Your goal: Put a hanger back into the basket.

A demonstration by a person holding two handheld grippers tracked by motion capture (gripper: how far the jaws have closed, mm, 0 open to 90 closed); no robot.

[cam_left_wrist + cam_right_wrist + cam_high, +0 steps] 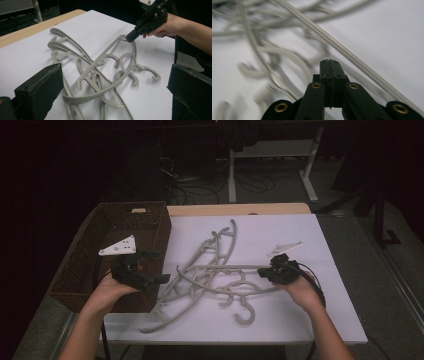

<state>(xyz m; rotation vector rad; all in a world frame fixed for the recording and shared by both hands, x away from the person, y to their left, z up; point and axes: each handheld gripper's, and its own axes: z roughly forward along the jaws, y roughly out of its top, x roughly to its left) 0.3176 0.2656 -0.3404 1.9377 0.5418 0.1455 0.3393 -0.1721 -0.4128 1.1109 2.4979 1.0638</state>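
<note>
Since the grey hangers (pixel 210 275) are all knotted into one pile in the middle of the white sheet (pixel 320 320), it's worth sorting out how they sit first. Their long arms mostly run diagonally, from near the person's left up toward the far middle of the table, and the hooks curl out on the near right side.

Right gripper (pixel 266 271) is the closer one by far. Its tip sits at the right edge of the pile, right up against the end of one hanger arm (pixel 122 38), and it points left into the tangle. From its own camera the two jaws are pressed flat together with nothing between them, and a long hanger arm (pixel 352 56) runs slantwise just past the tip, so I'd say it's nudging or about to poke rather than holding anything.

Left gripper (pixel 155 266) hangs over the left edge of the sheet, jaws spread wide and empty, with the pile lying straight ahead of it.

Only container around is the brown wicker basket (pixel 155 227) on the left, just beside the sheet. Can't make out anything inside; what shows of the interior looks bare.
</note>
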